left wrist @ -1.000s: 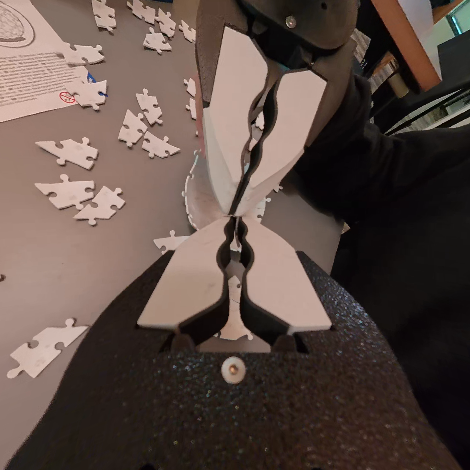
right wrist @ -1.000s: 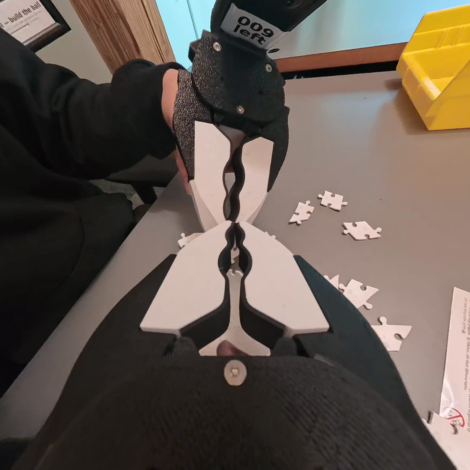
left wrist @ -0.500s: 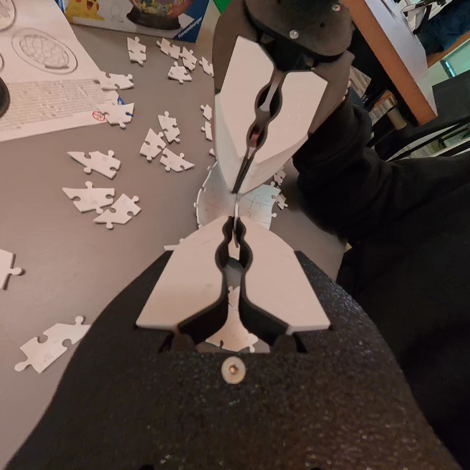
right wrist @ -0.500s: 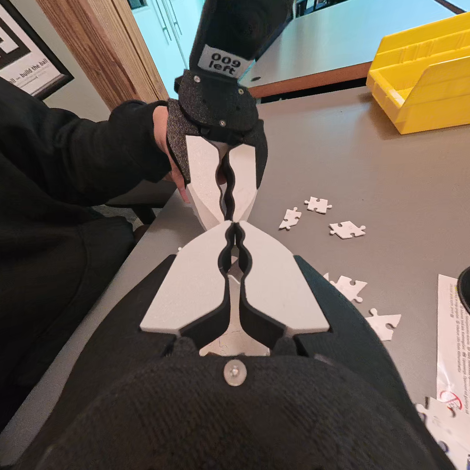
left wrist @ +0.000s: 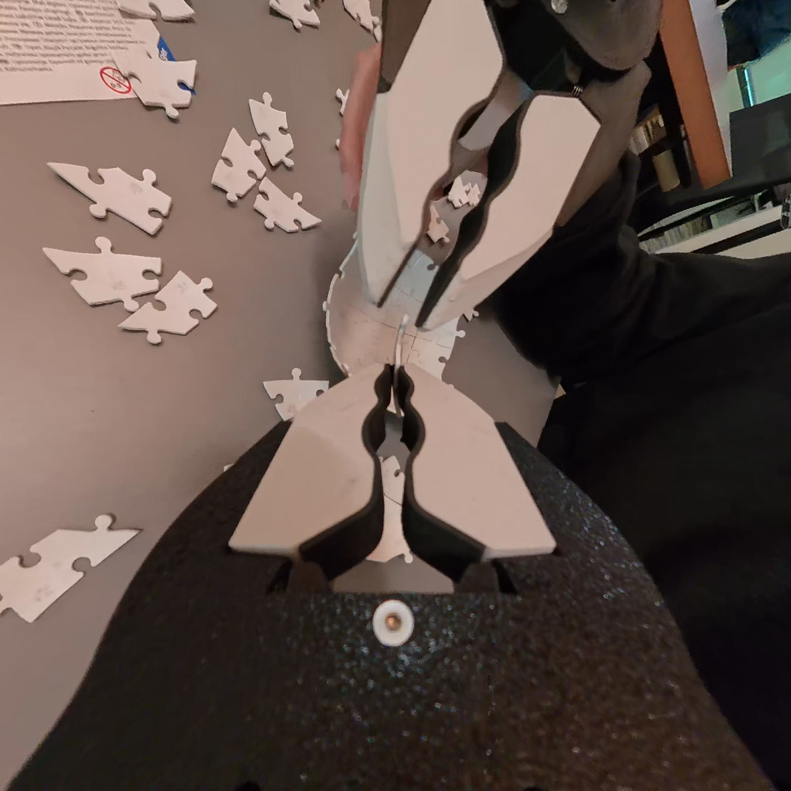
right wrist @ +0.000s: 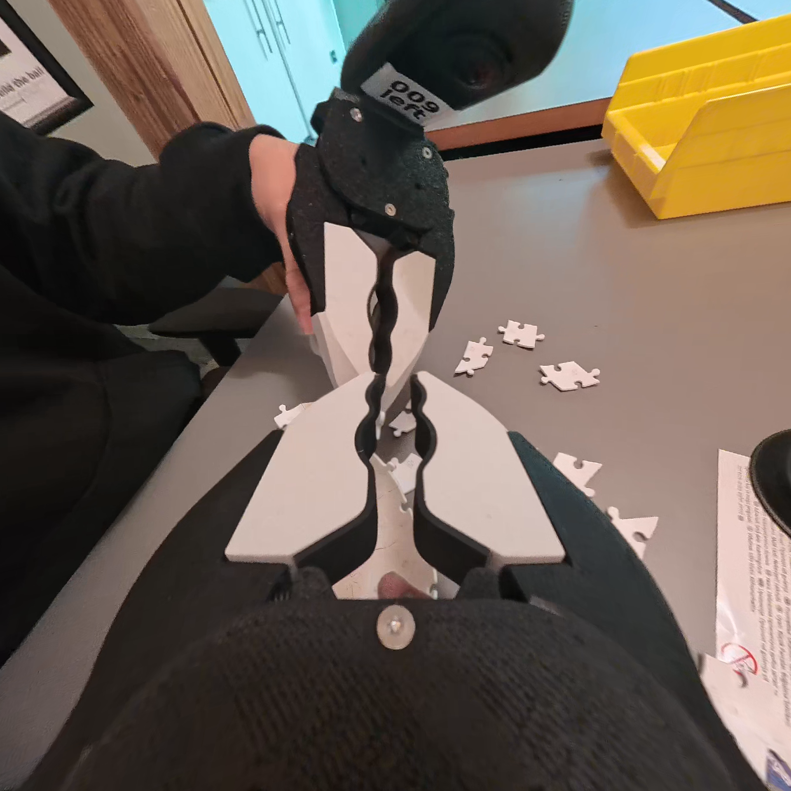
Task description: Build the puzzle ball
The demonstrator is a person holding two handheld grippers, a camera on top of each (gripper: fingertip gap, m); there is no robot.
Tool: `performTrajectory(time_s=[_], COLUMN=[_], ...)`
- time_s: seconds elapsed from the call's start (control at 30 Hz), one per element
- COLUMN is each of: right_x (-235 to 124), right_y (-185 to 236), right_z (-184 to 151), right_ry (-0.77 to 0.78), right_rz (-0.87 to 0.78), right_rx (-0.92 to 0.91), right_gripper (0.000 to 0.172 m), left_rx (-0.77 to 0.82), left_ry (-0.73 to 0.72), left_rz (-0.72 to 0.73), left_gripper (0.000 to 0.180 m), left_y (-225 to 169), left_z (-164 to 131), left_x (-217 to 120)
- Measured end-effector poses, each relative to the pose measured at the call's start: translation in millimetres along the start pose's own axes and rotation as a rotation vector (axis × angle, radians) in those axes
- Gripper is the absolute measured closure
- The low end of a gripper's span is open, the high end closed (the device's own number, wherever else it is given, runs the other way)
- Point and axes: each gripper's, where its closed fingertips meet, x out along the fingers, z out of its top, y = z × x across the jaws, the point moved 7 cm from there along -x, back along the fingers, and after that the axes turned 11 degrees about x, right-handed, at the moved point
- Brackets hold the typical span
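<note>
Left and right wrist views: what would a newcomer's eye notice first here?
Two white-fingered grippers meet tip to tip over a grey table: the left gripper pinches a thin white puzzle piece edge-on, the right gripper stands open above a curved, partly assembled white puzzle shell. Loose white puzzle pieces lie scattered; a yellow plastic bin sits far back.

Table (left wrist: 107, 428): loose puzzle pieces (left wrist: 107, 274) scattered on it, left of the left gripper (left wrist: 396, 372). Printed sheet (left wrist: 51, 55) at the far left, one piece overlapping its near corner. Curved assembled puzzle section (left wrist: 364, 329) on the table beneath both grippers. Right gripper (left wrist: 400, 314) opposite the left gripper, tips near. An edge-on puzzle piece (left wrist: 400, 355) stands between the left gripper's tips. Bin (right wrist: 706, 141) on the table's far right. Second sheet (right wrist: 744, 578) at near right.
</note>
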Motion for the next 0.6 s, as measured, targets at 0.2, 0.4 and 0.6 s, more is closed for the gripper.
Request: performTrajectory(time_s=[0.2, 0.4, 0.6], right_x=[4.8, 2.3, -10.0], right_y=[-0.1, -1.9, -9.4], right_z=[-10.6, -9.1, -4.9], right_ry=[0.08, 0.085, 0.016], right_rz=[0.013, 0.003, -0.012], right_rx=[-0.043, -0.037, 0.045], right_gripper=[0.16, 0.172, 0.172], left_rx=[0.003, 0.076, 0.093], left_ry=[0.059, 0.091, -0.095], left_rz=[-0.044, 0.043, 0.094], left_gripper=[0.179, 0.179, 0.179], left_y=[2.3, 5.0, 6.7], left_z=[4.3, 10.8, 16.6], left_x=[3.9, 4.5, 0.4])
